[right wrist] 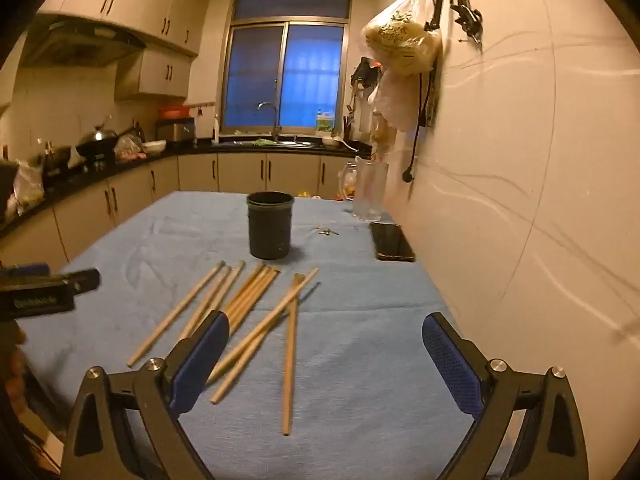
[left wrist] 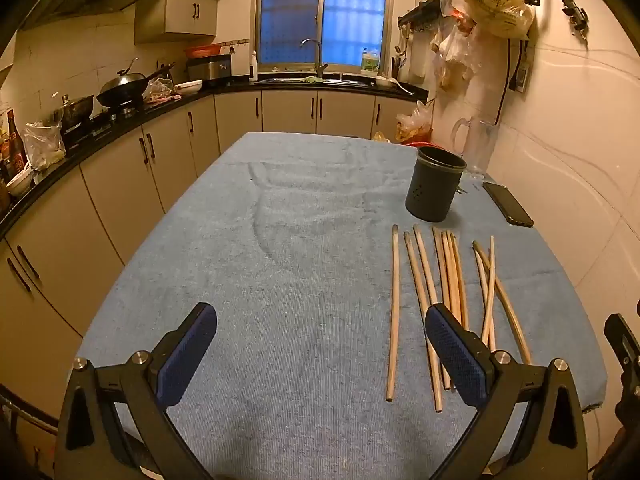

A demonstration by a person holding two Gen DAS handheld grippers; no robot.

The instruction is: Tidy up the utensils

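Phone (right wrist: 391, 242) beside glass pitcher (right wrist: 370, 190) on blue cloth (right wrist: 360, 360)

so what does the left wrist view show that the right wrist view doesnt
Only the left wrist view: the open left gripper from behind, over bare blue cloth, with a sliver of the other gripper's body at the right edge.

Only the right wrist view: the open right gripper from behind, the side of the left gripper's body at the left edge, and small bits on the cloth between the holder and the phone.

Both: chopsticks loose on the cloth, the dark holder beyond them, the phone, the glass jug, neither gripper holding anything.
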